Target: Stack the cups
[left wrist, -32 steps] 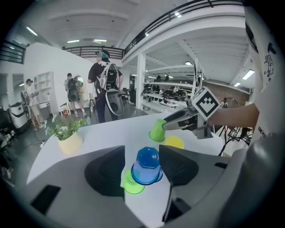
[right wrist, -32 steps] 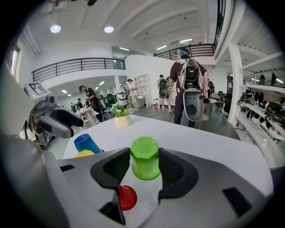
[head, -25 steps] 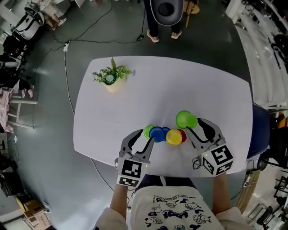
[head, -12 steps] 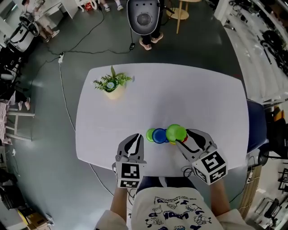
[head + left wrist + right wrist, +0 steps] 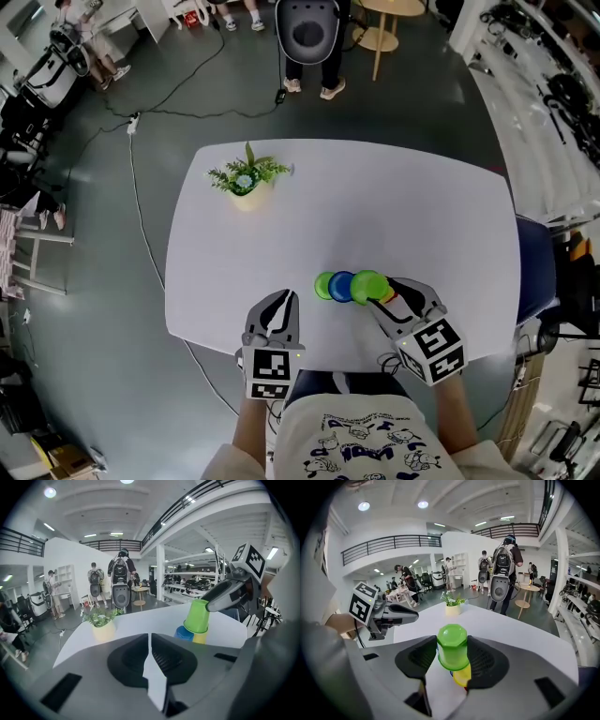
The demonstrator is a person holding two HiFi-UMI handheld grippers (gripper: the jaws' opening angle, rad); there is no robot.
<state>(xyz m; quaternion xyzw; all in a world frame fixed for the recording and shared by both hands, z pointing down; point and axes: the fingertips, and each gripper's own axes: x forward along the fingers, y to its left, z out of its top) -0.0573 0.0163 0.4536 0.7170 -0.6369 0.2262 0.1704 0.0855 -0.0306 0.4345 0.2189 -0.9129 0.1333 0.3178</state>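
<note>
Right gripper [image 5: 452,658] grips upturned green cup [image 5: 452,648], seemingly above yellow cup [image 5: 462,676].

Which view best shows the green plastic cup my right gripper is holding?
The right gripper view: the upturned green plastic cup sits clamped between the right gripper's jaws. The left gripper view shows its side above a yellow cup; the head view only its top.

1. Yellow cup [image 5: 462,676]: upper part covered by the green cup [image 5: 452,647] gripped in the right claw [image 5: 452,660].
2. Person [image 5: 328,73] beyond the tabletop [image 5: 375,206]: cut off by the head view's top edge.
3. Blue cup [image 5: 341,286]: one side covered from overhead by the green cup.
</note>
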